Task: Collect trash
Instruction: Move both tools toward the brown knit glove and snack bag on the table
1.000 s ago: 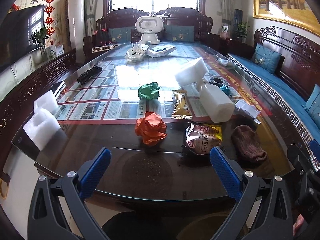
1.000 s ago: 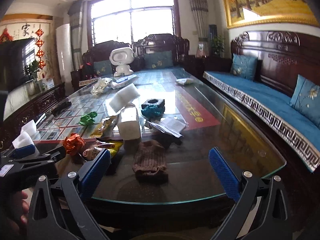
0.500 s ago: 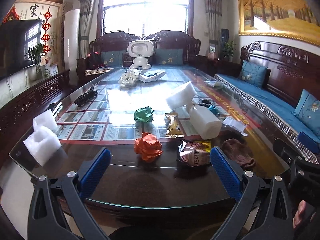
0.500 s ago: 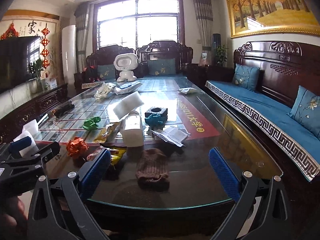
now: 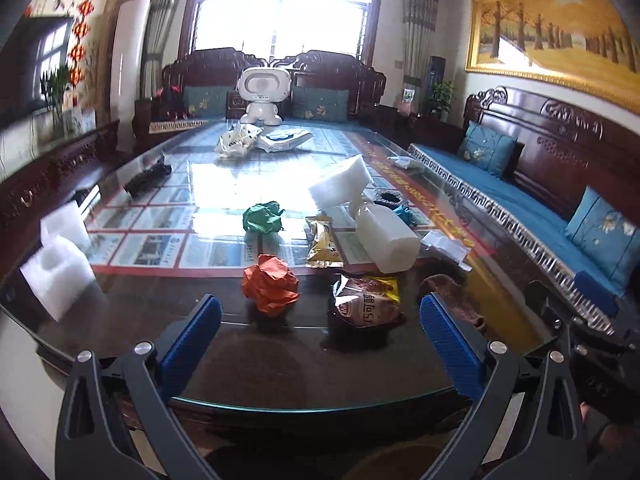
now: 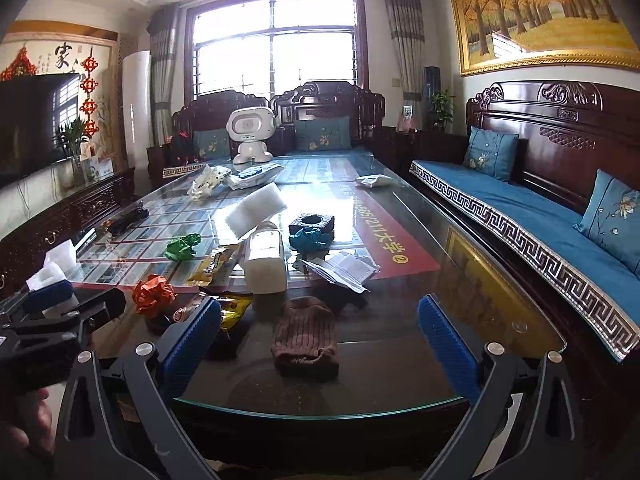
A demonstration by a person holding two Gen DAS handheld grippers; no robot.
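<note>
The orange paper ball (image 5: 271,288) lies on the near part of the glass tabletop (image 5: 280,376), just beyond my left tongs (image 5: 320,344). I judge it very light and soft. It will crush a little under pressure, so I would close on its middle, where it is thickest. It should not slip, because the crumpled folds give grip.

Just to the right of it lies a snack bag (image 5: 366,304), brown and yellow. It looks light too, but the foil is smooth and probably slippery. I would take it by a crumpled edge and not by the flat face.

Farther away there is a green paper ball (image 5: 263,218), a yellow wrapper (image 5: 322,242) and a white plastic bottle (image 5: 386,236) lying on its side. The bottle is stiff and round, so it may roll when touched. White foam blocks (image 5: 56,268) stand at the left edge; I think they weigh almost nothing.

In the right view a brown knitted hat (image 6: 305,334) lies in front of my right tongs (image 6: 318,344). It is soft and limp, and I am not sure that it is trash.

Both tongs are spread wide and hold nothing. Both hover before the near edge of the tabletop, not touching any piece.
</note>
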